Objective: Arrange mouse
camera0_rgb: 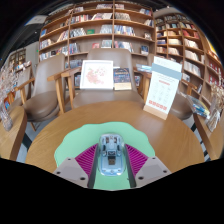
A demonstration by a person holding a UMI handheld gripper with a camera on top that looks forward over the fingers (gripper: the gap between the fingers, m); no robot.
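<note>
A pale blue see-through mouse (pixel 111 154) sits between my gripper's (pixel 111 160) two fingers, over a light green mat (pixel 72 146) on the round wooden table (pixel 60 125). The magenta pads (pixel 87 157) press against both sides of the mouse. The fingers are shut on it. I cannot tell whether the mouse rests on the mat or is held just above it.
A standing sign board (pixel 161 88) stands at the table's far right. A board with a picture (pixel 97 75) stands on a wooden desk beyond the table. Bookshelves (pixel 100 30) line the back walls. Chairs (pixel 10 120) stand at the left and right.
</note>
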